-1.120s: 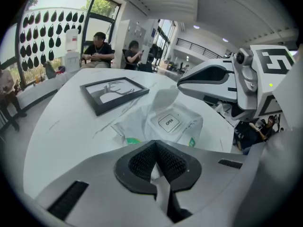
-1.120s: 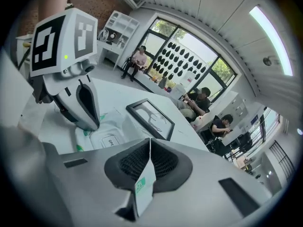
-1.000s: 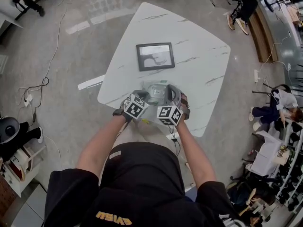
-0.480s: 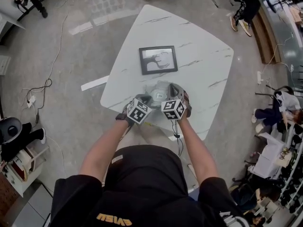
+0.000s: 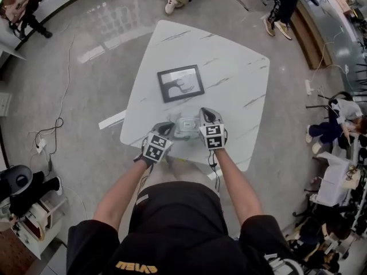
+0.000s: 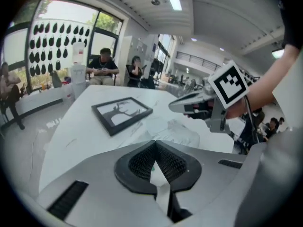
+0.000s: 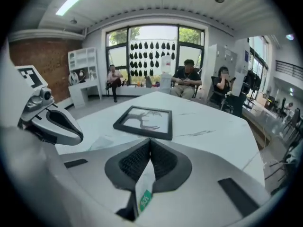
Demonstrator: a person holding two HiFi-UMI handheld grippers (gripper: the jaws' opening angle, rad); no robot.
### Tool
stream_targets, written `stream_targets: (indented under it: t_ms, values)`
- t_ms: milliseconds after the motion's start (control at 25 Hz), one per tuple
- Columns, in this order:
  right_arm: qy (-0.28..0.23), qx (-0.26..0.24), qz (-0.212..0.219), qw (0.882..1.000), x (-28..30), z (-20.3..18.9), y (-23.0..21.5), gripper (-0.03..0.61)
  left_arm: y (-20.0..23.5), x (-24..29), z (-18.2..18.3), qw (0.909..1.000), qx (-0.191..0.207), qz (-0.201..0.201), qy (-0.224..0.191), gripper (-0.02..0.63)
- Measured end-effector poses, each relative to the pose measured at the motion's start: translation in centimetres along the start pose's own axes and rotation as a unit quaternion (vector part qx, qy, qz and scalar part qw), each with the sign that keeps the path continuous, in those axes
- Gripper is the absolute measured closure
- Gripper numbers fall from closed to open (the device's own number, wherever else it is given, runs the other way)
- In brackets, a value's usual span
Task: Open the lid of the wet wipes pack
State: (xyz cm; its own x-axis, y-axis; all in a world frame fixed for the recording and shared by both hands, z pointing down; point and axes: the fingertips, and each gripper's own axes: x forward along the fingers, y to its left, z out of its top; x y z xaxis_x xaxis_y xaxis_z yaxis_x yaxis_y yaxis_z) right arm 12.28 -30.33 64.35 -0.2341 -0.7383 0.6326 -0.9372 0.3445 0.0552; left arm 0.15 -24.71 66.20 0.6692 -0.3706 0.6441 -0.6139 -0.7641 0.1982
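Note:
The wet wipes pack (image 5: 186, 126), pale and crinkly, lies near the front edge of the white marble table (image 5: 229, 67), between my two grippers. My left gripper (image 5: 171, 130) reaches it from the left. In the left gripper view the left gripper (image 6: 155, 144) is shut on a thin white edge of the pack (image 6: 182, 131). My right gripper (image 5: 202, 119) is at the pack's right end. In the right gripper view the right gripper (image 7: 150, 142) is shut on a thin white flap (image 7: 144, 186) with a green mark. Which part of the pack that flap is, I cannot tell.
A black picture frame (image 5: 180, 82) lies flat behind the pack, mid-table. The table's front edge is just under my hands. People sit beyond the far side of the table (image 7: 187, 82), and cables trail on the floor at the left (image 5: 51, 125).
The right gripper has rolled about its own axis, so its marker cube now faces squarely up. The left gripper has lifted slightly. Both stay closed at the pack.

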Motion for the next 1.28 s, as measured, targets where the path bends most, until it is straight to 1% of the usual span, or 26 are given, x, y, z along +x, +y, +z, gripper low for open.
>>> stream_targets:
  t_ms: [80,160,240,320,440,520,560,640,760,840,960,1160,1280]
  values:
    - [-0.037,0.029,-0.008,0.999,-2.8,1.9,-1.0,0.577,0.4,-2.3,3.0,0.9986,-0.008,0.008,-0.051,0.595]
    - [-0.076,0.052,-0.022,0.996,-6.3,3.7,-2.3,0.577,0.4,-4.8,6.2,0.9953,0.004,0.015,-0.096,0.595]
    - [-0.116,0.084,-0.036,0.989,-10.2,5.6,-3.7,0.577,0.1,-7.3,9.5,0.9909,0.021,0.019,-0.131,0.595]
    - [-0.163,0.120,-0.044,0.978,-14.4,8.0,-4.6,0.577,0.0,-10.1,13.2,0.9849,0.039,0.028,-0.166,0.595]
    - [-0.227,0.145,-0.067,0.961,-20.1,11.5,-5.7,0.577,-0.3,-14.3,18.4,0.9718,0.065,0.046,-0.222,0.595]
    - [-0.263,0.161,-0.078,0.948,-23.4,13.3,-6.2,0.577,-1.1,-17.3,21.3,0.9581,0.080,0.060,-0.268,0.595]
    - [-0.278,0.164,-0.083,0.943,-25.0,14.1,-6.5,0.577,-1.6,-18.9,22.5,0.9512,0.082,0.068,-0.290,0.595]
    - [-0.304,0.149,-0.099,0.936,-27.9,15.5,-6.8,0.577,-2.2,-21.7,24.3,0.9410,0.075,0.079,-0.320,0.595]
    - [-0.327,0.116,-0.120,0.930,-31.2,17.3,-6.8,0.577,-2.3,-24.5,25.7,0.9314,0.080,0.094,-0.342,0.595]
    - [-0.333,0.107,-0.129,0.928,-32.6,17.7,-6.7,0.577,-2.0,-25.2,26.3,0.9280,0.088,0.102,-0.347,0.595]
    - [-0.331,0.101,-0.136,0.928,-33.5,17.7,-6.7,0.577,-2.1,-25.1,26.6,0.9307,0.097,0.105,-0.337,0.595]
    - [-0.325,0.102,-0.141,0.929,-34.3,17.3,-6.7,0.577,-3.7,-25.2,27.4,0.9291,0.110,0.081,-0.344,0.595]
    - [-0.324,0.097,-0.142,0.930,-34.5,17.2,-6.7,0.577,-3.9,-25.1,27.1,0.9303,0.108,0.079,-0.341,0.595]
